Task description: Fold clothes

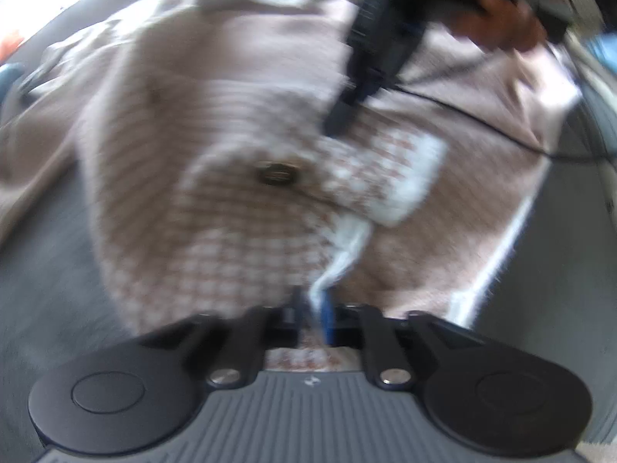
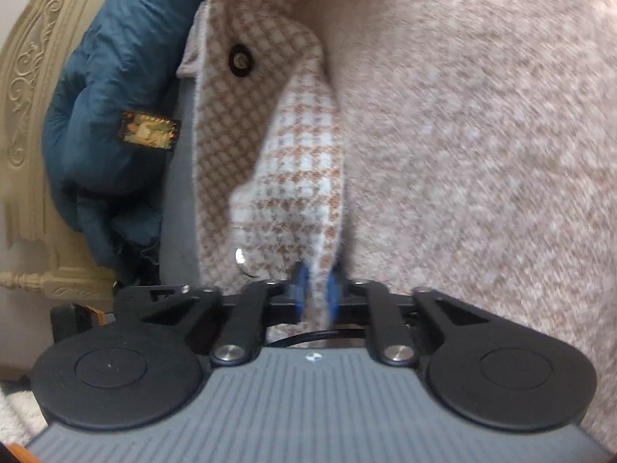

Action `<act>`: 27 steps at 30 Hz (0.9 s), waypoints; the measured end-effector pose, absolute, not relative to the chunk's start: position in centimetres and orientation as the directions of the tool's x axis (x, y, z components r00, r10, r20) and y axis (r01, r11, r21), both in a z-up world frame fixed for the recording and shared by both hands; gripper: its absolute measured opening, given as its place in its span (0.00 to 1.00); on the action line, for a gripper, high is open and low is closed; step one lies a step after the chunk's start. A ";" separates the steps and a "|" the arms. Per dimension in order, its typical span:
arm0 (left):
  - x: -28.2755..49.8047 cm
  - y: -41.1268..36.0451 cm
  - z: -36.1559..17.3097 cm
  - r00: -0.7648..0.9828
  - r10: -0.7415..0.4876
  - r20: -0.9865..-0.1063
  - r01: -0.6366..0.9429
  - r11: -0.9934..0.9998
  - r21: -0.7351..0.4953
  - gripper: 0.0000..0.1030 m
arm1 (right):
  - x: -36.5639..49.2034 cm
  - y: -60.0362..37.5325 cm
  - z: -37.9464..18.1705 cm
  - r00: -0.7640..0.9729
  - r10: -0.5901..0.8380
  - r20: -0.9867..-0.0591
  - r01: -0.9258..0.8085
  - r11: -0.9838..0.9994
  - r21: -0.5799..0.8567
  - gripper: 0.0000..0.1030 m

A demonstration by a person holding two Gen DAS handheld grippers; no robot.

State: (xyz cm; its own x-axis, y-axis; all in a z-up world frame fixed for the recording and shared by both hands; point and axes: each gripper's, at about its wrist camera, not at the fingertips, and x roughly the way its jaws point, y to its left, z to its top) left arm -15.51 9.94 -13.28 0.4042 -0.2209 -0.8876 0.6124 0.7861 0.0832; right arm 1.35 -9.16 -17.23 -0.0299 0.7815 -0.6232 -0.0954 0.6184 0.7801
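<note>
Across a grey surface (image 1: 46,254) lies the pink checked jacket (image 1: 216,200), spread out with a dark button (image 1: 277,173) near the middle. Left gripper (image 1: 313,310) is pinched tight on a white-edged fold of it, and the right gripper (image 2: 317,293) is clamped on another checked edge. Kinda crowded on the right-wrist side: a blue puffy garment (image 2: 115,88) sits just beside the jacket, against a carved cream headboard (image 2: 27,77). A black cable (image 1: 462,110) trails over the fabric.

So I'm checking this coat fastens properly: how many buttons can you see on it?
1 for certain: a dark button on the checked coat front edge, also seen from the left wrist. A shiny spot lower down may be another; folds may hide more.
</note>
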 end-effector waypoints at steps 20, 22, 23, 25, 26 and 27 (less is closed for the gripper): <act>-22.1 19.3 -9.8 0.282 -0.287 -0.915 0.487 0.865 -0.121 0.08 | -5.8 -7.4 -15.3 -0.200 0.686 -0.700 -0.216 0.666 0.714 0.03; -21.6 20.3 -9.8 0.259 -0.297 -0.919 0.468 0.871 -0.149 0.15 | -6.4 -6.9 -14.7 -0.176 0.638 -0.749 -0.301 0.690 0.658 0.03; -21.4 20.9 -9.8 0.248 -0.302 -0.921 0.458 0.874 -0.163 0.19 | -6.7 -6.6 -14.6 -0.174 0.628 -0.759 -0.316 0.694 0.647 0.04; -21.3 22.4 -9.1 0.244 -0.310 -0.919 0.439 0.880 -0.180 0.27 | -7.1 -6.3 -14.5 -0.170 0.611 -0.773 -0.346 0.698 0.627 0.08; -21.0 23.1 -8.4 0.262 -0.307 -0.915 0.427 0.887 -0.176 0.27 | -7.3 -6.4 -14.4 -0.166 0.604 -0.780 -0.364 0.698 0.617 0.09; -20.8 23.8 -7.7 0.279 -0.304 -0.911 0.414 0.894 -0.172 0.27 | -7.1 -5.9 -14.1 -0.173 0.603 -0.779 -0.372 0.692 0.618 0.13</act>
